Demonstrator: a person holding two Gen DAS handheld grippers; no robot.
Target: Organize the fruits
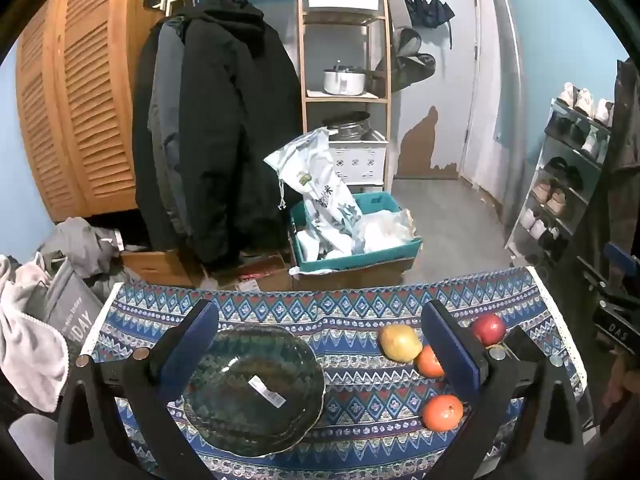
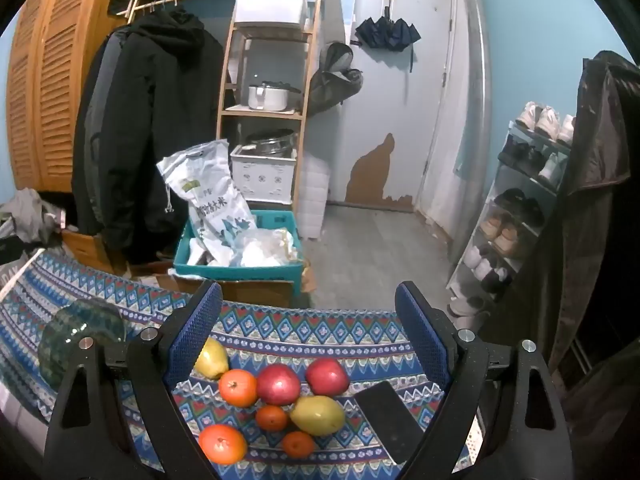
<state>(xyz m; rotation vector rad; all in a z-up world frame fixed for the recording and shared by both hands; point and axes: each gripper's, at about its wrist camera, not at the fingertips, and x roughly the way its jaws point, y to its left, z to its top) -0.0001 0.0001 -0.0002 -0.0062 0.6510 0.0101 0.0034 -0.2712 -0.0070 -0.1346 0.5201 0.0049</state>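
Note:
A dark green glass bowl (image 1: 256, 392) sits empty on the patterned cloth; it also shows at the left in the right wrist view (image 2: 80, 336). My left gripper (image 1: 320, 344) is open above the bowl. My right gripper (image 2: 308, 336) is open above a cluster of fruit: two red apples (image 2: 278, 384), two yellow pears (image 2: 318, 414) and several oranges (image 2: 238, 387). In the left wrist view a pear (image 1: 400, 342), two oranges (image 1: 442, 412) and an apple (image 1: 488, 328) lie right of the bowl.
A black phone (image 2: 390, 420) lies right of the fruit. The patterned cloth (image 1: 360, 308) covers the table. Beyond its far edge stand a teal crate with bags (image 1: 356, 232), hanging coats (image 1: 216, 120), a wooden shelf (image 1: 344, 60) and a shoe rack (image 2: 520, 200).

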